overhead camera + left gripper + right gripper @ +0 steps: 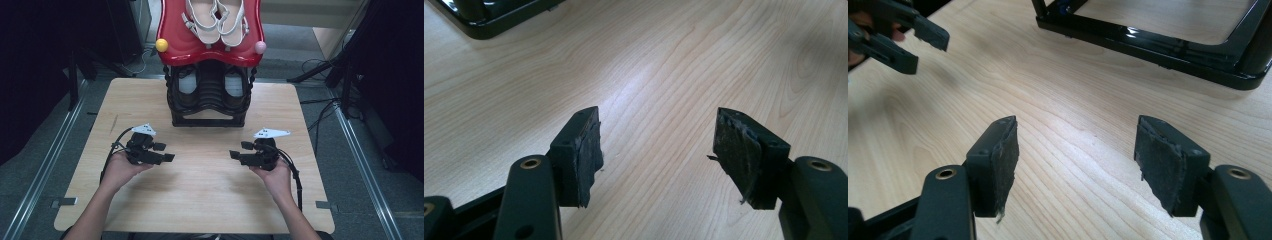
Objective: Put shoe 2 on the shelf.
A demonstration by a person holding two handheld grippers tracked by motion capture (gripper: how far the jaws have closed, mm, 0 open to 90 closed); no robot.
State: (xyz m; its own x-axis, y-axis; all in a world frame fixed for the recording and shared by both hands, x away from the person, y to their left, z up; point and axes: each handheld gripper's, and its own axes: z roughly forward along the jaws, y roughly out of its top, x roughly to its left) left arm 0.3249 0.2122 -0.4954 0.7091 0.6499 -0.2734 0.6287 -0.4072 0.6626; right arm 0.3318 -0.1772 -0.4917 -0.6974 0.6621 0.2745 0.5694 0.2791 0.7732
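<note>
Both grippers are hovering low over the wooden table (pixel 200 200), jaws spread wide and holding nothing. Left gripper (pixel 161 152) is sitting left of centre, right gripper (pixel 239 151) right of centre, tips pointing inward at each other (roughly mirrored, well apart).

Work piece looks like the shoe rack (pixel 209 65) at the far edge of the table: black frame, red top shelf. White strappy sandals (pixel 216 22) are lying on the red shelf, toes toward the person, long axes running front-to-back. A second, darker pair of shoes (pixel 210 85) is sitting on the lower tier, partly hidden by the frame.

Key relation: the rack is lying straight ahead of and between the two grippers, farther from the person and higher than the jaws. Neither hand is clearly nearer; the rack is about centred. The right gripper view is showing the rack's black base bar (pixel 1168 45) ahead and near; the left gripper view is catching just a corner of it (pixel 489 20).

Pose: forearms are coming in from the bottom edge, hands cupping the grippers from beneath, wrists turned inward. My read: any reach is needing both wrists swung forward and lifted before closing on a shoe.
</note>
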